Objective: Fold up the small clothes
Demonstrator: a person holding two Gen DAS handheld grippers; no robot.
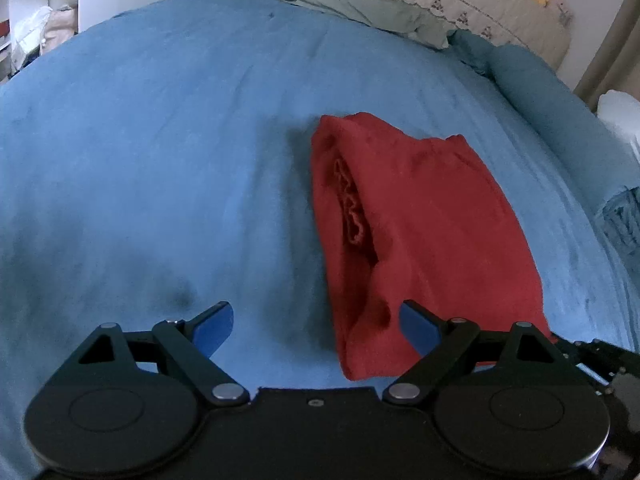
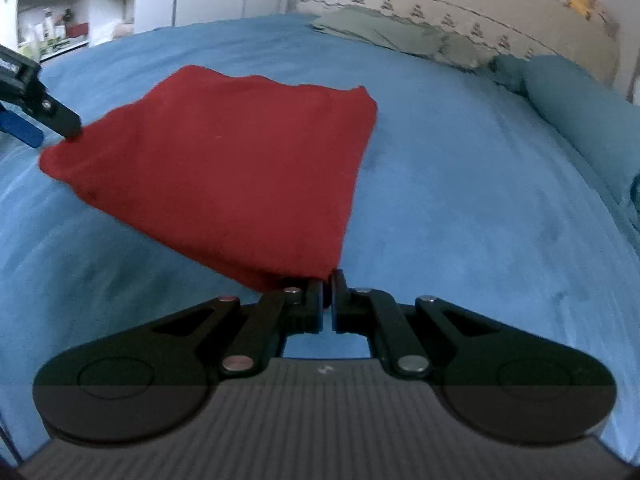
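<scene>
The red garment [image 2: 224,168] is lying already folded on the bed [image 2: 460,208]. The right gripper [image 2: 329,284] is pinching its near corner, while the left gripper's [image 1: 316,324] fingers are hanging spread beside it; probably one fold left.

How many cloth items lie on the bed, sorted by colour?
Red: 1, the folded garment, pinched at its near corner by the right gripper; left gripper open.
Pale green: 1, the flat cloth by the headboard.
Blue: 1, the pillow.
Total: 3
</scene>
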